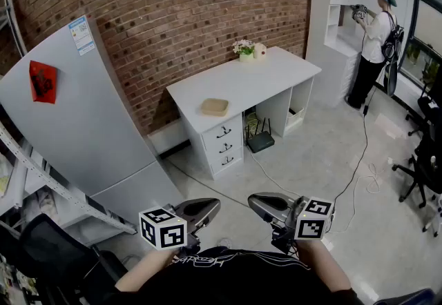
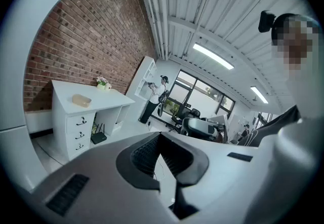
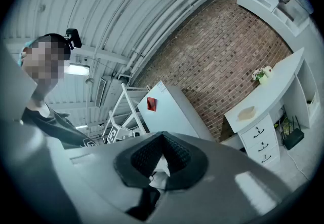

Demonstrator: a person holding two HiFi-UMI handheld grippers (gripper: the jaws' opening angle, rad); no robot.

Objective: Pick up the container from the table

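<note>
A shallow tan container (image 1: 215,106) lies on the near-left part of a white desk (image 1: 276,72) against the brick wall, far from both grippers. It also shows small in the left gripper view, container (image 2: 81,100), and in the right gripper view, container (image 3: 246,113). My left gripper (image 1: 213,206) and right gripper (image 1: 253,201) are held close to my body over the floor, tips turned toward each other. Both are shut with nothing between their jaws: left gripper (image 2: 161,134), right gripper (image 3: 162,136).
A tall grey fridge (image 1: 76,117) stands left of the desk, with a metal rack (image 1: 27,172) beside it. A small plant (image 1: 244,49) sits at the desk's back. Cables (image 1: 359,165) trail over the floor. A person (image 1: 376,41) stands at white shelves (image 1: 342,0); office chairs (image 1: 425,159) are at right.
</note>
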